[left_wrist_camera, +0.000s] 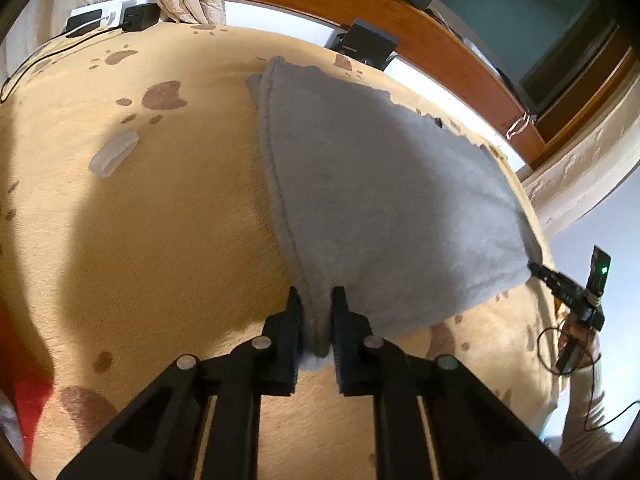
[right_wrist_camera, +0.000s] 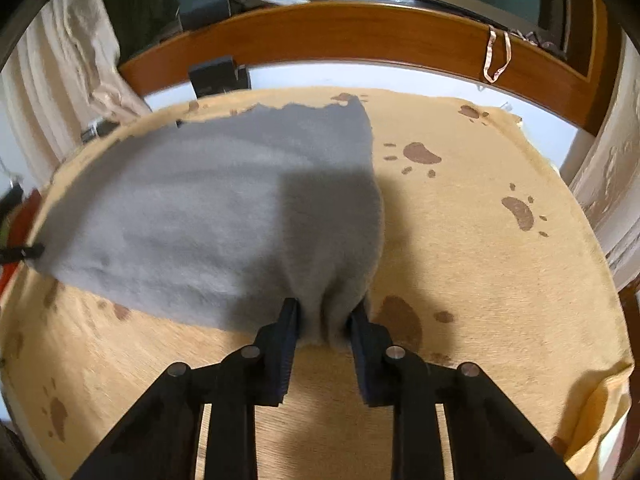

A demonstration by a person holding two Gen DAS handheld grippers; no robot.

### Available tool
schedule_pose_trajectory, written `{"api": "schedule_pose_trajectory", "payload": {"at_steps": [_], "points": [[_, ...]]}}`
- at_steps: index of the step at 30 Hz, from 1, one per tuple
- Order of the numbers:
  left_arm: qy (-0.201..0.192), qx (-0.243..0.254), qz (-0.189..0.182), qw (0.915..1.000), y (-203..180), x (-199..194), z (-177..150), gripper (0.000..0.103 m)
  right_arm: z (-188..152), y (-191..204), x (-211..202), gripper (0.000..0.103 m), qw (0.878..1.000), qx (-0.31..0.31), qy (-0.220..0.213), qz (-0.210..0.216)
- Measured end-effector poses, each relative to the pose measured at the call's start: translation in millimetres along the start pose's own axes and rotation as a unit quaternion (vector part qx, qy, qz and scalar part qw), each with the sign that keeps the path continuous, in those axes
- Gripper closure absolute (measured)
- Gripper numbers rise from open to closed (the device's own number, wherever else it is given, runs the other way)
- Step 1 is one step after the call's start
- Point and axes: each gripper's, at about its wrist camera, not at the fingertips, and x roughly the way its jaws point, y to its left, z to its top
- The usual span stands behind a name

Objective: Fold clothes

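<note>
Both grippers, left (left_wrist_camera: 316,300) and right (right_wrist_camera: 326,312), are pinching the near corners of a grey cloth (left_wrist_camera: 380,200), seemingly readying to lift and fold it forward, away from themselves.

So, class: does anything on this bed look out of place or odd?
Yes: a small clear plastic piece lies loose on the tan paw-print blanket, left of the grey garment; it looks unrelated to the folding.

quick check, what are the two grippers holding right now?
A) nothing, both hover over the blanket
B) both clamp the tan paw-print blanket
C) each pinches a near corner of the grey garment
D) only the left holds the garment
C: the left gripper and the right gripper each have grey garment fabric bunched between their pads, above the paw-print blanket.
</note>
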Motion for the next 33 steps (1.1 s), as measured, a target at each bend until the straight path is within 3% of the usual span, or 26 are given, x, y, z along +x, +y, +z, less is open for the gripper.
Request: {"api": "schedule_pose_trajectory", "payload": {"at_steps": [5, 10, 11, 13, 14, 15, 18, 23, 33], "points": [[0.003, -0.003, 0.000, 1.0000, 7, -5, -2, 0.089, -3, 3, 1, 0.077, 1.000, -0.016, -0.003, -0.018], [0.010, -0.012, -0.012, 0.9998, 9, -4, 0, 0.083, 0, 0, 1, 0.072, 1.000, -0.007, 0.002, -0.005], [0.008, -0.018, -0.014, 0.9997, 10, -6, 2, 0.079, 1, 0, -1, 0.069, 1.000, -0.004, 0.003, -0.001], [-0.008, -0.019, 0.002, 0.9998, 10, -13, 7, 0.060, 6, -1, -8, 0.055, 1.000, 0.007, -0.008, -0.002], [-0.023, -0.010, 0.022, 0.9994, 7, -18, 10, 0.055, 8, -1, -12, 0.039, 1.000, 0.012, -0.015, -0.002], [-0.038, 0.000, 0.043, 0.9984, 5, -23, 13, 0.046, 12, -1, -17, 0.030, 1.000, 0.014, -0.028, -0.004], [-0.074, 0.022, 0.068, 0.9947, -7, -30, 28, 0.022, 26, 4, -27, 0.029, 0.998, 0.012, -0.056, -0.008], [-0.091, 0.050, 0.085, 0.9909, -20, -10, 61, 0.021, 59, 21, -12, 0.029, 0.998, -0.010, -0.060, -0.008], [-0.073, 0.051, 0.112, 0.9897, -33, 53, 116, 0.021, 109, 36, 33, 0.029, 0.998, 0.020, -0.057, 0.000]]}}
